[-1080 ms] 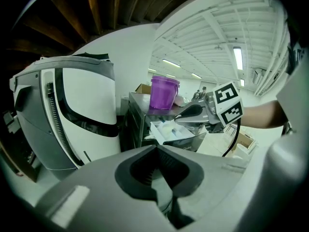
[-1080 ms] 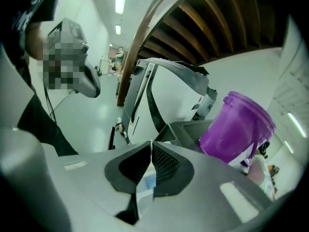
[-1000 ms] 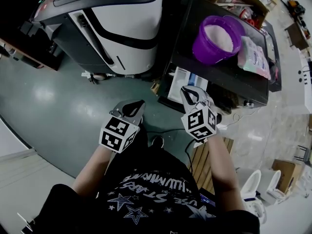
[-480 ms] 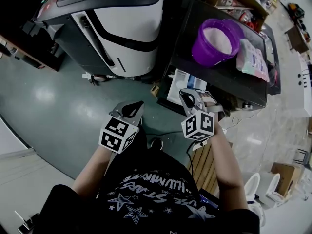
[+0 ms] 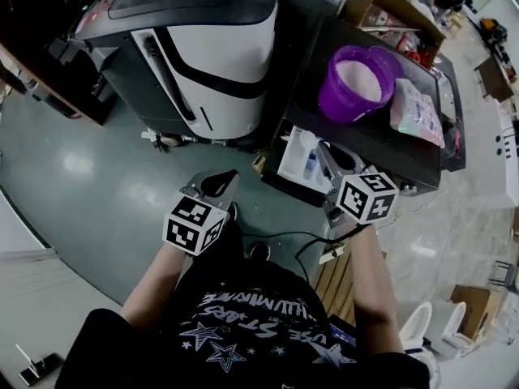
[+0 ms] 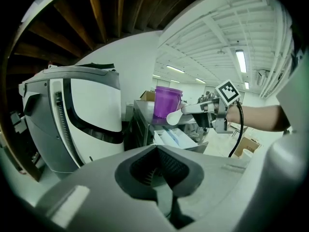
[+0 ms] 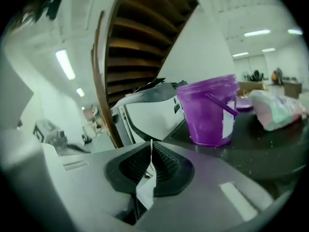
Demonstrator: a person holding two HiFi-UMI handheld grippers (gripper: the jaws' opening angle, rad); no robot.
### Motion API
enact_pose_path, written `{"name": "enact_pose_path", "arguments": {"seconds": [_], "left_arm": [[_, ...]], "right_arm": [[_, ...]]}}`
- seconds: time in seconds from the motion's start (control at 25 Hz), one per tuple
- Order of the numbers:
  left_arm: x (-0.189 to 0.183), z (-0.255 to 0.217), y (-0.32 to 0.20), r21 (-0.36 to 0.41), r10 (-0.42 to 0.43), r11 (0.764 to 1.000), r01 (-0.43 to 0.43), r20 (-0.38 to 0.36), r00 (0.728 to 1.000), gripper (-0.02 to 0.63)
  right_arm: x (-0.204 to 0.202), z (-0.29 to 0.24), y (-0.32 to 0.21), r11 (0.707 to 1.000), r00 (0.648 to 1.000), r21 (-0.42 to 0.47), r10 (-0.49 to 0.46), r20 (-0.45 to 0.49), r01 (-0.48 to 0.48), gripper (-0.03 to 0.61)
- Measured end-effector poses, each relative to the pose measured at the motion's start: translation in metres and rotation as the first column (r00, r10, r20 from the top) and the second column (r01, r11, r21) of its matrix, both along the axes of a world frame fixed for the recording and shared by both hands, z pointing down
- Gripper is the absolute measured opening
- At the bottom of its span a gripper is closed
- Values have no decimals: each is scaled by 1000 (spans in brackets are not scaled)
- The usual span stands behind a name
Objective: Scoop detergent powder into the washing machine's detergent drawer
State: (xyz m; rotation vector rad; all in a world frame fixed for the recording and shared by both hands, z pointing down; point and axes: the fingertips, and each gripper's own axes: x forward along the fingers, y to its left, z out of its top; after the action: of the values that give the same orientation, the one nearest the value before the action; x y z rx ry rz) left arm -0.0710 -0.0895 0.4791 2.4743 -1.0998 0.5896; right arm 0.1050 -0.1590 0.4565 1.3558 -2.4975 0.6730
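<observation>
A white and dark washing machine point(image 5: 219, 47) stands at the upper left. Beside it is a black table point(image 5: 381, 140) carrying a purple bucket point(image 5: 340, 96) of white powder. Below the table's near edge juts a white tray with blue parts point(image 5: 298, 164), which looks like the detergent drawer. My right gripper point(image 5: 339, 159) is shut on the handle of a white scoop point(image 5: 307, 142) held above that tray. From the left gripper view the scoop point(image 6: 174, 118) points toward the bucket point(image 6: 166, 103). My left gripper point(image 5: 219, 183) hangs over the green floor, shut and empty.
A plastic bag point(image 5: 418, 104) lies on the table right of the bucket. A cardboard box point(image 5: 381, 2) stands behind the table. A black cable point(image 5: 280, 237) runs across the floor by my feet, with wooden slats point(image 5: 336, 270) to the right.
My right gripper has moved right and toward the table with the scoop, and its marker cube has turned. The left gripper has stayed in place.
</observation>
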Motion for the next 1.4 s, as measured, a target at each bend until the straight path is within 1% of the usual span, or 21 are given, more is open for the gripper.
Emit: {"name": "enact_pose_path", "arguments": {"seconds": [0.04, 0.12, 0.2, 0.28, 0.44, 0.48, 0.52, 0.56, 0.6, 0.64, 0.72, 0.76, 0.8, 0.88, 0.92, 0.96, 1.04, 1.08, 1.2, 1.4], "left_arm": [[-1, -3, -3, 7, 4, 1000, -4, -2, 1000, 2], [-2, -9, -11, 17, 11, 1000, -11, -6, 1000, 2], [-2, -14, -22, 23, 22, 1000, -21, -16, 1000, 2], [-1, -20, -35, 34, 42, 999, -41, -23, 999, 2], [1, -33, -70, 66, 84, 995, -81, -43, 996, 2], [3, -35, -78, 73, 94, 993, -90, -50, 994, 2], [5, -38, -87, 81, 106, 992, -101, -57, 993, 2], [7, -41, -96, 89, 119, 990, -114, -63, 991, 2], [10, -44, -105, 99, 134, 987, -127, -69, 989, 2], [13, -47, -114, 109, 149, 984, -140, -74, 986, 2], [16, -50, -131, 126, 172, 979, -161, -83, 982, 2], [15, -51, -139, 131, 181, 977, -169, -86, 980, 2], [14, -52, -145, 133, 189, 975, -176, -89, 978, 2], [10, -53, -155, 134, 200, 973, -187, -91, 976, 2], [7, -53, -160, 133, 203, 973, -190, -90, 975, 2], [4, -53, -165, 130, 204, 973, -191, -88, 975, 2], [-1, -50, -176, 123, 201, 974, -190, -88, 976, 2], [-5, -49, -181, 117, 198, 975, -187, -89, 976, 2], [-13, -44, -188, 97, 186, 979, -177, -90, 978, 2], [-20, -35, -189, 70, 183, 982, -176, -103, 978, 2]], "right_arm": [[5, -6, -3, 999, 997, -26, 40, 66, -38, 37], [14, -15, -6, 992, 980, -80, 107, 166, -95, 37], [20, -27, -8, 985, 953, -122, 150, 264, -122, 37], [23, -49, -10, 983, 920, -133, 166, 354, -127, 37], [37, -104, -22, 980, 856, -108, 200, 477, -169, 37], [42, -120, -28, 979, 848, -81, 201, 490, -185, 37], [48, -135, -34, 978, 848, -45, 201, 490, -206, 37], [55, -148, -41, 973, 856, -7, 208, 474, -232, 37], [64, -158, -50, 964, 870, 34, 221, 441, -262, 37], [73, -166, -60, 954, 890, 77, 238, 388, -289, 37], [88, -170, -80, 934, 929, 152, 282, 240, -323, 37], [93, -165, -90, 928, 940, 173, 304, 157, -329, 37], [97, -158, -100, 928, 946, 184, 317, 69, -325, 37], [98, -141, -116, 942, 944, 177, 308, -115, -286, 37], [98, -134, -123, 952, 934, 164, 291, -209, -259, 37], [98, -127, -130, 961, 916, 147, 269, -299, -234, 37], [100, -115, -142, 976, 865, 99, 219, -451, -195, 37], [101, -110, -147, 981, 838, 70, 192, -510, -182, 37], [110, -97, -156, 986, 767, -19, 119, -630, -169, 37], [127, -78, -165, 971, 659, -129, 36, -751, -200, 37]]}}
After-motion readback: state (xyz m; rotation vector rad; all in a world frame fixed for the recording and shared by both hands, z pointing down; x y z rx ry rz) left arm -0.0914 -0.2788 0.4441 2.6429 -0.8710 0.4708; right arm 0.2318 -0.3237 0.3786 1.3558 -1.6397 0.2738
